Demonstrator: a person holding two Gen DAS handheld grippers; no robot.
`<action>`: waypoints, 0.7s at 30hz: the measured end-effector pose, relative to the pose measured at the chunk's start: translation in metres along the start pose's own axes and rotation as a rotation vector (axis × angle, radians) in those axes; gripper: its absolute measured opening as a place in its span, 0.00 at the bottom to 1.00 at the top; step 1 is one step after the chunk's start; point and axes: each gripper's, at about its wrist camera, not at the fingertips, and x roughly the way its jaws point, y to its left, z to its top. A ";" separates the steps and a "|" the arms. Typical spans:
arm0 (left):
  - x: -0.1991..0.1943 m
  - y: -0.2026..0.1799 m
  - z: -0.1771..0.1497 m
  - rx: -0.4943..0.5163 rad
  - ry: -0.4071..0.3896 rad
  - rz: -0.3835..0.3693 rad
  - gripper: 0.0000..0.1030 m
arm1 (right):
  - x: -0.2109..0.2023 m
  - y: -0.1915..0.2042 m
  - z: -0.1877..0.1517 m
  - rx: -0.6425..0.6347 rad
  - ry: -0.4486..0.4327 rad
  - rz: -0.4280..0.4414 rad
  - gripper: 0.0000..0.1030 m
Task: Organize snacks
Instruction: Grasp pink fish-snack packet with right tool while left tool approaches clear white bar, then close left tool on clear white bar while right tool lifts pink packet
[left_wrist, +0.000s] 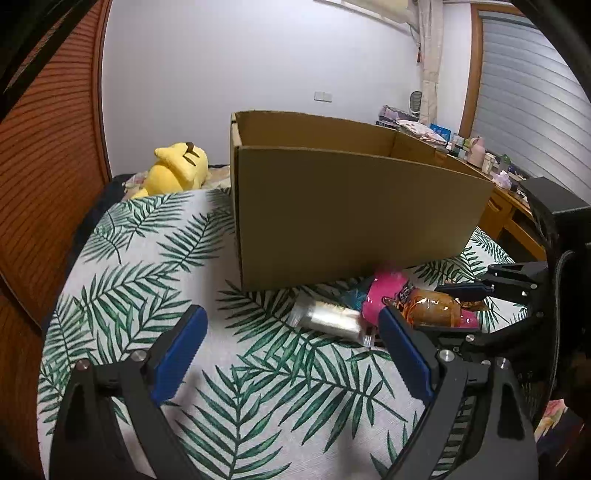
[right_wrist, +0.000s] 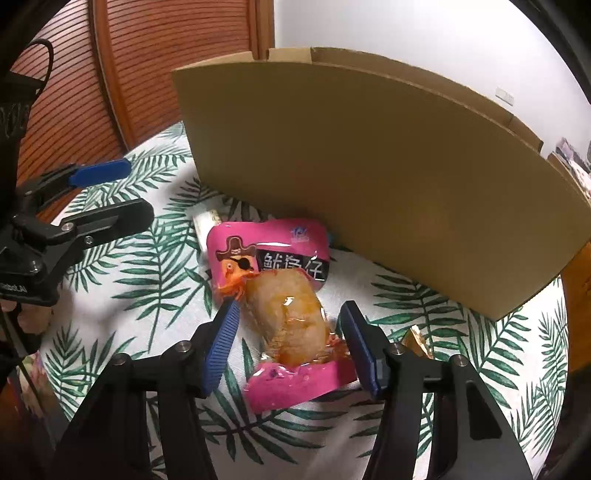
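A pink snack packet with a clear window (right_wrist: 284, 299) lies on the leaf-print cloth in front of an open cardboard box (right_wrist: 369, 166). My right gripper (right_wrist: 290, 314) is open, its blue fingers on either side of the packet's lower half, not closed on it. The packet also shows in the left wrist view (left_wrist: 424, 306). A silver wrapped snack (left_wrist: 330, 319) lies left of it, partly under it in the right wrist view (right_wrist: 207, 221). My left gripper (left_wrist: 291, 321) is open and empty above the cloth, short of the silver snack. The box (left_wrist: 351, 206) stands behind.
A yellow plush toy (left_wrist: 177, 170) lies beyond the cloth at the left. A cluttered wooden desk (left_wrist: 509, 199) stands at the far right. Wooden slatted panels (left_wrist: 48, 147) line the left side. A small gold wrapper (right_wrist: 417, 341) lies by my right finger.
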 end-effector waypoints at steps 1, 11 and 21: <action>0.001 0.001 0.000 -0.007 0.004 -0.005 0.91 | 0.001 -0.001 0.000 0.004 0.002 0.006 0.56; 0.006 -0.011 0.001 0.011 0.026 0.003 0.91 | -0.011 -0.001 -0.011 0.011 -0.028 0.019 0.38; 0.038 -0.028 0.013 -0.021 0.109 0.029 0.91 | -0.049 0.000 -0.042 0.084 -0.159 -0.011 0.38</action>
